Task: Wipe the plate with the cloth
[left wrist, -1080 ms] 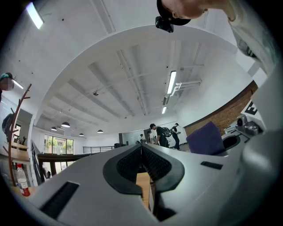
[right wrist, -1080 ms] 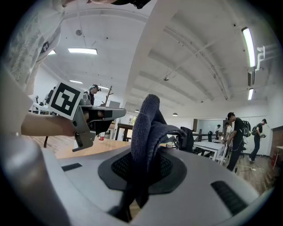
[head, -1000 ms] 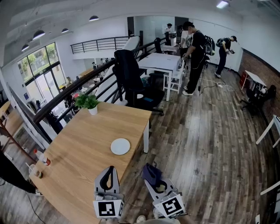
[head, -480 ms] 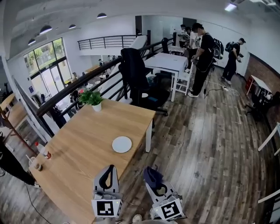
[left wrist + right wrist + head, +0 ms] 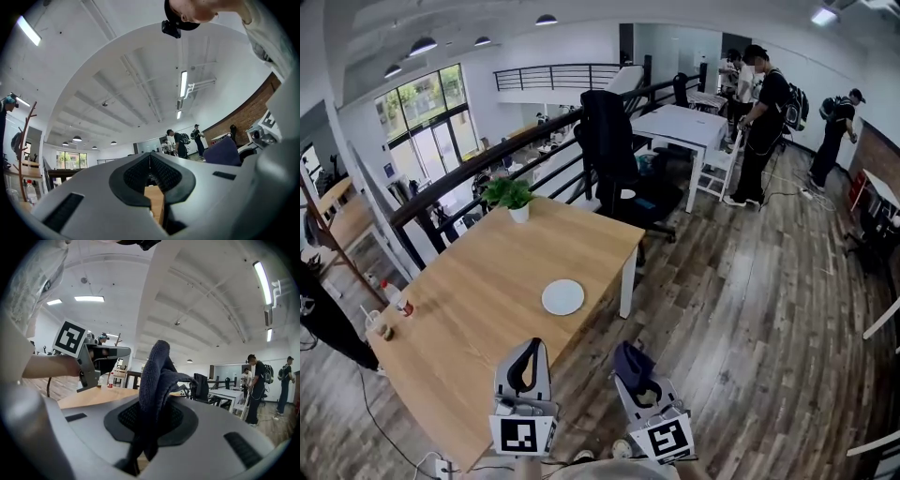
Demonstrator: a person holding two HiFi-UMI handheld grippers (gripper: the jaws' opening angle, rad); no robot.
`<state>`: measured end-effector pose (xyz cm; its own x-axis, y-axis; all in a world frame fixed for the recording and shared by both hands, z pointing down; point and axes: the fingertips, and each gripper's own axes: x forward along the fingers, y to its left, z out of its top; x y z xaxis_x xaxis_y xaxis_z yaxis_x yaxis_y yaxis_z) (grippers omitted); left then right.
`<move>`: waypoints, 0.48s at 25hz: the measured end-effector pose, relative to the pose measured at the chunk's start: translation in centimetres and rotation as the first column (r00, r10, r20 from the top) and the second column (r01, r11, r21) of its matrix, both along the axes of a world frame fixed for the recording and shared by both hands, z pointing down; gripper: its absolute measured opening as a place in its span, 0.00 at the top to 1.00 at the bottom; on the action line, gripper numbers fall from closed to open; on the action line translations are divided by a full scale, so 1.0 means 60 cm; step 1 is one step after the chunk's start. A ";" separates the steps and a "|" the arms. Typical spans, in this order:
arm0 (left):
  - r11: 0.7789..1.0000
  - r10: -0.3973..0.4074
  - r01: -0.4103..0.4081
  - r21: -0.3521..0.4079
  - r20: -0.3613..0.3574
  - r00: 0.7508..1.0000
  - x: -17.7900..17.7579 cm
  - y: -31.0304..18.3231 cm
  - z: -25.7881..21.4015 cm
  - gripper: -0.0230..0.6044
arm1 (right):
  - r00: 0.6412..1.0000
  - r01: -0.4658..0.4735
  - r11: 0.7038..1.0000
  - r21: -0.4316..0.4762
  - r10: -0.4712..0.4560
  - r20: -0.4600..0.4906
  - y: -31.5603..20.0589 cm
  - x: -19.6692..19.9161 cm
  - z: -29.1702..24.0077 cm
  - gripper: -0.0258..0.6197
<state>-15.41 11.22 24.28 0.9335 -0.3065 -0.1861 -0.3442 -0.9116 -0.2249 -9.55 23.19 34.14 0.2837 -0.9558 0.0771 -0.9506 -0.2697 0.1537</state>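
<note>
looking down at a wooden worktop (image 5: 469, 309) with a white plate (image 5: 562, 296) lying flat near the right edge, closer to the far end, nothing on it. got the dark blue cloth (image 5: 157, 380) pinched tight in the right gripper (image 5: 152, 413) fingers, bunched up and poking past the tips, just off the worktop's right edge over the floor, well apart from the plate. holding the left gripper (image 5: 150, 157) above the near part of that same edge, fingers pressed together on nothing. also spotting a potted plant (image 5: 512, 197) at the far corner and bottles (image 5: 394, 309) by the left corner.
</note>
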 end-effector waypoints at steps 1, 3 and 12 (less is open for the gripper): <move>1.000 -0.002 0.002 0.000 -0.016 1.000 0.003 0.004 0.000 0.95 | 1.000 0.010 1.000 0.005 -0.010 0.004 0.005 0.005 0.005 0.87; 1.000 -0.005 0.006 0.019 -0.033 0.999 0.013 0.019 0.003 0.95 | 0.999 0.018 1.000 -0.007 -0.018 0.028 0.019 0.020 0.027 0.87; 0.997 -0.082 0.082 -0.001 -0.020 0.996 0.036 0.000 0.007 0.95 | 0.989 0.095 0.994 -0.044 -0.089 0.122 0.016 0.059 0.058 0.87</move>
<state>-13.22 11.20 24.67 0.9011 -0.3823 -0.2044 -0.4226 -0.8799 -0.2172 -6.02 24.15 37.61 0.1804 -0.9716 0.1530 -0.9834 -0.1749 0.0488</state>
